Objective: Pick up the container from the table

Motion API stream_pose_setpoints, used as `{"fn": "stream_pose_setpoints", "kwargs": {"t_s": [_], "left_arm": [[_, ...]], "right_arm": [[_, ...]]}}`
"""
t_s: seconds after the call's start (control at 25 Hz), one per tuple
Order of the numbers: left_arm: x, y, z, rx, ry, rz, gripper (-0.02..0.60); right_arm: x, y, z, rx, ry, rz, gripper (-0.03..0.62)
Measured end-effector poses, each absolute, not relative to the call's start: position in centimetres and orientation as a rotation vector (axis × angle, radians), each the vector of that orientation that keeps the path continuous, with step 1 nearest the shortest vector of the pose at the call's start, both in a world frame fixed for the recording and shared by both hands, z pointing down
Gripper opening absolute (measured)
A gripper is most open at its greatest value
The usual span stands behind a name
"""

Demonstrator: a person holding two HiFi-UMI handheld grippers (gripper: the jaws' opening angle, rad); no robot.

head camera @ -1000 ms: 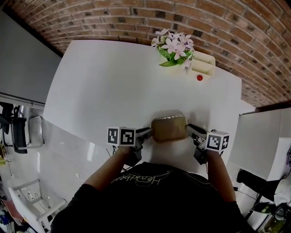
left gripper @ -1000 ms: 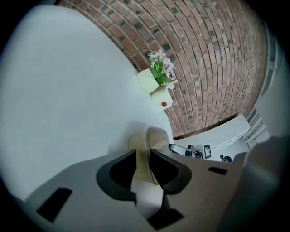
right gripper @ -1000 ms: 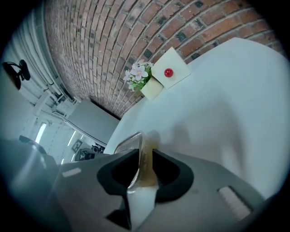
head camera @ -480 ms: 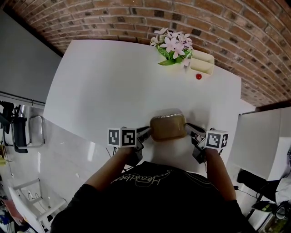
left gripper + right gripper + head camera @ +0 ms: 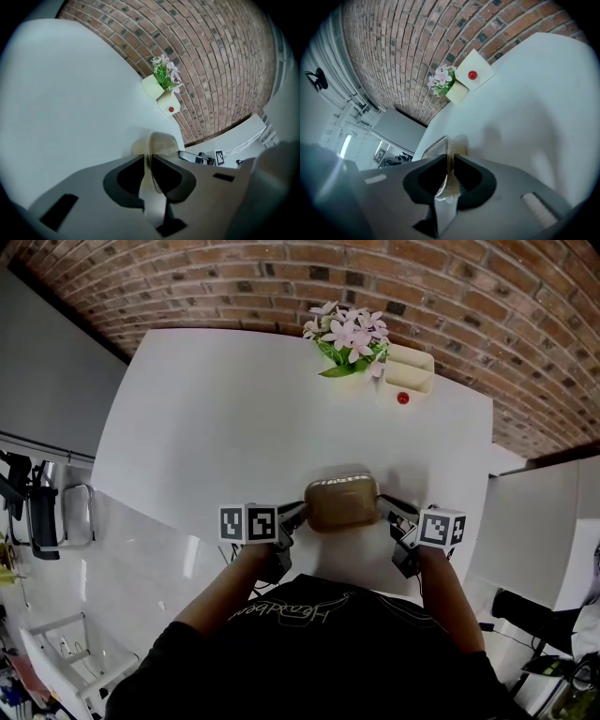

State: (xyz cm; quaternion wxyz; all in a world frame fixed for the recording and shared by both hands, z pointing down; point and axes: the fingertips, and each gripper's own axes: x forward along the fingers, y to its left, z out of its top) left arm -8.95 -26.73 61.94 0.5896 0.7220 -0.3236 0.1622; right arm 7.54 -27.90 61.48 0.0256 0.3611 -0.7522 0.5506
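The clear lidded container (image 5: 342,503) sat at the near edge of the white table (image 5: 234,409), between both tools. The left gripper (image 5: 147,164) was clenched on the thin rim at one end. The right gripper (image 5: 451,171) had just been closing and pinched the opposite rim. With so thin a wall it probably was light, flexible and slick, so the stiffer rim lips seemed the soundest hold. Its brownish contents could not be identified, and its base was hidden, so contact with the table could not be confirmed.

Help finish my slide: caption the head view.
The left gripper and right gripper, its jaws just closing, pinch opposite rims of the tan container on the white table.
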Motion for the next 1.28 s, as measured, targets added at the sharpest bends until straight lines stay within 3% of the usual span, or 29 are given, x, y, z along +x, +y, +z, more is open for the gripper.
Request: {"fn": "stream_pose_setpoints", "kwargs": {"t_s": [0.6,1.28], "left_arm": [[-8.7,-24.8,58.5,1.734,-0.84,0.338,0.048],[-6.4,-18.3,47.0,1.94,-0.922,0.208,0.048]], "right_arm": [[8.1,-25.6,57.5,1.127,-2.46,1.574,0.046],[10.4,-18.4,45.1,1.161,-2.737,1.345,0.048]]}}
